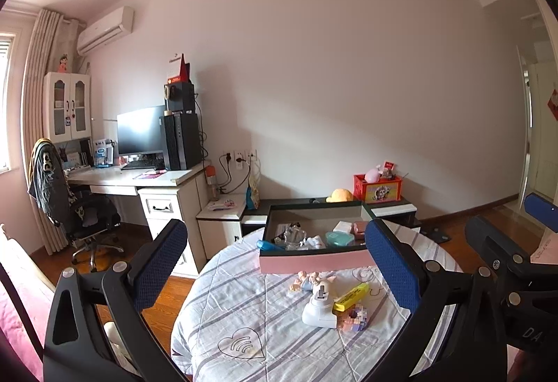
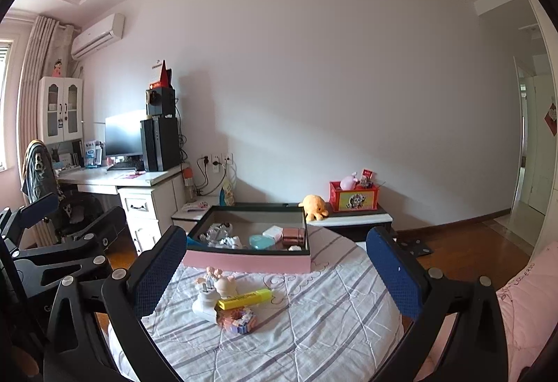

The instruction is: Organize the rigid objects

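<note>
Both claws are spread wide and carry nothing: the left gripper (image 1: 275, 267) and the right gripper (image 2: 279, 267) hang above the quilt (image 2: 314, 329), with the small heap of loose things between their fingers in each view. I take the pink box (image 2: 244, 261) as the landmark. Just in front of it, on the quilt, lie a figurine (image 2: 216, 279), a white plug (image 2: 205, 303), a yellow marker (image 2: 244, 299) and a pastel block toy (image 2: 240, 321); they touch each other, and the marker rests across the plug. Inside the box there are already a teal case (image 2: 261, 241), a white case (image 2: 272, 232), a brown case (image 2: 292, 235) and some clear items that I cannot identify. The marker looks light, stiff and a little smooth, so I think it is best to take it across the middle of its barrel. The plug seems heavier and rounded, and may slip; its flat sides are a better hold. The block toy may break apart if it is squeezed hard, and the figurine looks fragile. The quilt is soft and wrinkled, so things can tilt when they are pressed. Behind the box, a low cabinet (image 2: 348, 220) stands near the wall, and to the left of the box there is a desk (image 2: 115, 178) with a monitor (image 2: 123, 134).
</note>
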`<state>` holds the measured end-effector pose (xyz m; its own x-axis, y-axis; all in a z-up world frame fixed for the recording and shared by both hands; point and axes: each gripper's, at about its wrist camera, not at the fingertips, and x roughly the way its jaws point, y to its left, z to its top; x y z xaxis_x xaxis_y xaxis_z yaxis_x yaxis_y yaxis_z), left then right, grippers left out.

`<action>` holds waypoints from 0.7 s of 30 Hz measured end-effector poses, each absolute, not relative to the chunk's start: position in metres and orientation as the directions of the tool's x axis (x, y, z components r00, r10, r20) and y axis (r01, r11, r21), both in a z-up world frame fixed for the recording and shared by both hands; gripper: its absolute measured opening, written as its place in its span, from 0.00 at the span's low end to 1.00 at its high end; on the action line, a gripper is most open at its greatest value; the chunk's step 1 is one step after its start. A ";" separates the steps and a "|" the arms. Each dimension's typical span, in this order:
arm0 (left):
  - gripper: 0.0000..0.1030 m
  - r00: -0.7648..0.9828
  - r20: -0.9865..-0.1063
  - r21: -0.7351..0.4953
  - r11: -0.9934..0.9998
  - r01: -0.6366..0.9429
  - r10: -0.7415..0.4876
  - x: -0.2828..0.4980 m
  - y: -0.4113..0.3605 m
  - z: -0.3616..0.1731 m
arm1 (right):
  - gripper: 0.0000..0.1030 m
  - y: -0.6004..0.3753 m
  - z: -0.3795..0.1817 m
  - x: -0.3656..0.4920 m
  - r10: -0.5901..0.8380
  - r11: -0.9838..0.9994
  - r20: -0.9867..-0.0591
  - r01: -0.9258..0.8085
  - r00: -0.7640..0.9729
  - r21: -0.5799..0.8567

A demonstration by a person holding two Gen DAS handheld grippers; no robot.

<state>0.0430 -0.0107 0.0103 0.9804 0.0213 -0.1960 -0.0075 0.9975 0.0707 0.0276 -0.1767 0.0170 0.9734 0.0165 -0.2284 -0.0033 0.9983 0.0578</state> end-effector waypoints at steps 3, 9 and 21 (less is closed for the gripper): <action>1.00 0.970 -0.244 0.075 0.997 0.005 0.013 0.060 -0.014 -0.003 | 1.00 -0.180 0.002 0.043 0.018 0.998 -0.275 0.000 0.961 0.064; 1.00 0.895 -0.443 0.042 0.996 0.078 -0.052 0.109 -0.018 -0.058 | 1.00 -0.187 -0.051 0.083 0.023 0.998 -0.422 0.006 0.906 0.069; 1.00 0.717 -0.694 0.014 0.995 0.099 -0.062 0.175 -0.024 -0.152 | 1.00 -0.200 -0.137 0.140 0.094 0.990 -0.637 -0.005 0.765 0.141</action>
<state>0.1749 -0.0242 -0.1516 0.7175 -0.0618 -0.6938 0.0989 0.9950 0.0137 0.1402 -0.2003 -0.1368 0.7647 0.0943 -0.6374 -0.0045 0.9900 0.1410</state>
